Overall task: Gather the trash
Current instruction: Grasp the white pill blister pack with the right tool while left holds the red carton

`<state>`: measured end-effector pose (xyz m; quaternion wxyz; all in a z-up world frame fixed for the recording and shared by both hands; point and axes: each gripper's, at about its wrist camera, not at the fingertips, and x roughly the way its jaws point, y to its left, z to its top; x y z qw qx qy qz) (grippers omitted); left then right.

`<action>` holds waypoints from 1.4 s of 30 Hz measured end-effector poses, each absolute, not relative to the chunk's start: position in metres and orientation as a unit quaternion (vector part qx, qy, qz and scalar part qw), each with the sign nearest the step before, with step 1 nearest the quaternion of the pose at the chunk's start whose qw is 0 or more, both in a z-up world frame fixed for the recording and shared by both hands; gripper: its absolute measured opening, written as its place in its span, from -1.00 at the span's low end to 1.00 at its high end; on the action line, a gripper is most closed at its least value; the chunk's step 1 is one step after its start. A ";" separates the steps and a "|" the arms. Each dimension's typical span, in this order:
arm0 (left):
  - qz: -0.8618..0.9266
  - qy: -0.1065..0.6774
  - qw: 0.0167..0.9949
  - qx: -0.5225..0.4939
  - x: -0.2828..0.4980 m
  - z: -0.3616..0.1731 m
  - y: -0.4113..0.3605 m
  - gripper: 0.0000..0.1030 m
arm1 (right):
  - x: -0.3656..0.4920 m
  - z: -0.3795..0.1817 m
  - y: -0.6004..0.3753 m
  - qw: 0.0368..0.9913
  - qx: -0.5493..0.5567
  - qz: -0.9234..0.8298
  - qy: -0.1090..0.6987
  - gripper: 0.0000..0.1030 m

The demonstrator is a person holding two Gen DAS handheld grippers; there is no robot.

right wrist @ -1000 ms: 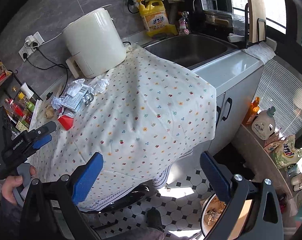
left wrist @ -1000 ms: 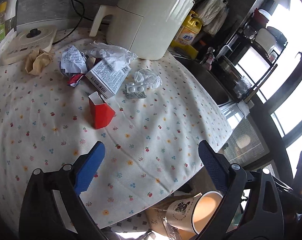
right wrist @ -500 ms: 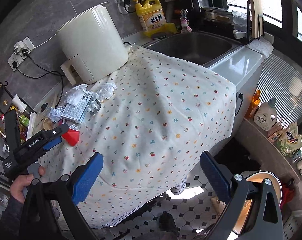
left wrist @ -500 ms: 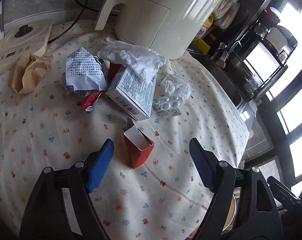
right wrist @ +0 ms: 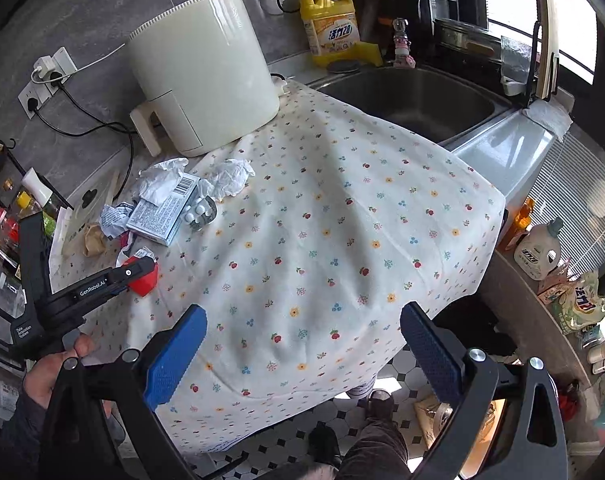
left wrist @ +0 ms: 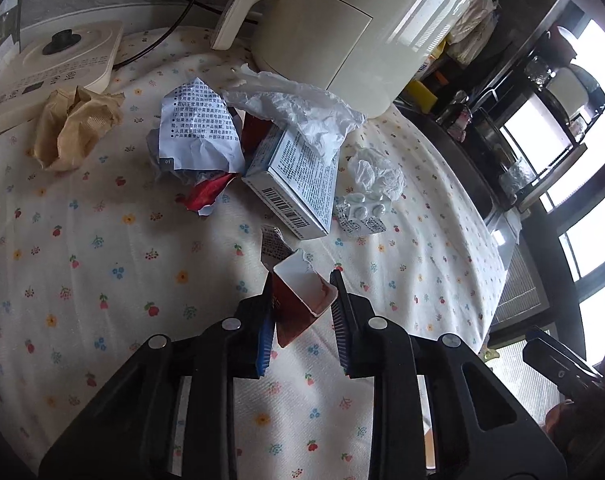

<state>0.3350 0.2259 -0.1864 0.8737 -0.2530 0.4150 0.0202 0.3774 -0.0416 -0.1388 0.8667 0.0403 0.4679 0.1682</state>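
At the far left corner of the flower-printed cloth-covered table (left wrist: 102, 264), a crumpled brown paper wrapper (left wrist: 72, 130) is left against the flat cream appliance base (left wrist: 50, 68); it lies apart from the main litter, so it will likely call for a separate pick. Toward the middle of the far edge, a creased printed leaflet (left wrist: 194, 132), a torn red scrap (left wrist: 208, 194), a white-and-blue cardboard medicine box (left wrist: 298, 188) and a crumpled white tissue (left wrist: 302, 112) are heaped touching one another in front of the tall cream air fryer (left wrist: 354, 32); a silver blister pack of white pills (left wrist: 360, 214) and a small white tissue wad (left wrist: 376, 174) are set just right of the box. Nearer the front edge, the small open-topped red carton (left wrist: 298, 300) is stood alone, presumably why it is taken first; the left gripper (left wrist: 302, 312) is angled down over it, its jaws closing, the carton between the blue pads and seemingly pressed at both sides. The right gripper (right wrist: 302, 360) is held wide open and empty past the table's right front edge, perhaps kept free for the next piece.
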 end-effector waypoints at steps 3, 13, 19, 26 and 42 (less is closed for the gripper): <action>0.047 0.404 0.875 -0.262 0.325 -0.180 0.237 -0.50 | 0.397 -0.145 -0.018 0.857 0.027 0.200 0.474 0.85; 0.157 0.367 0.867 -0.297 0.282 -0.161 0.285 -0.50 | 0.458 -0.156 0.058 0.823 -0.016 0.290 0.489 0.65; 0.215 0.350 0.856 -0.313 0.255 -0.157 0.297 -0.50 | 0.479 -0.162 0.092 0.805 -0.037 0.329 0.492 0.57; 0.279 0.325 0.842 -0.328 0.217 -0.150 0.308 -0.50 | 0.490 -0.175 0.120 0.782 -0.050 0.356 0.509 0.52; 0.306 0.313 0.833 -0.337 0.173 -0.147 0.312 -0.50 | 0.473 -0.182 0.150 0.764 -0.070 0.387 0.512 -0.55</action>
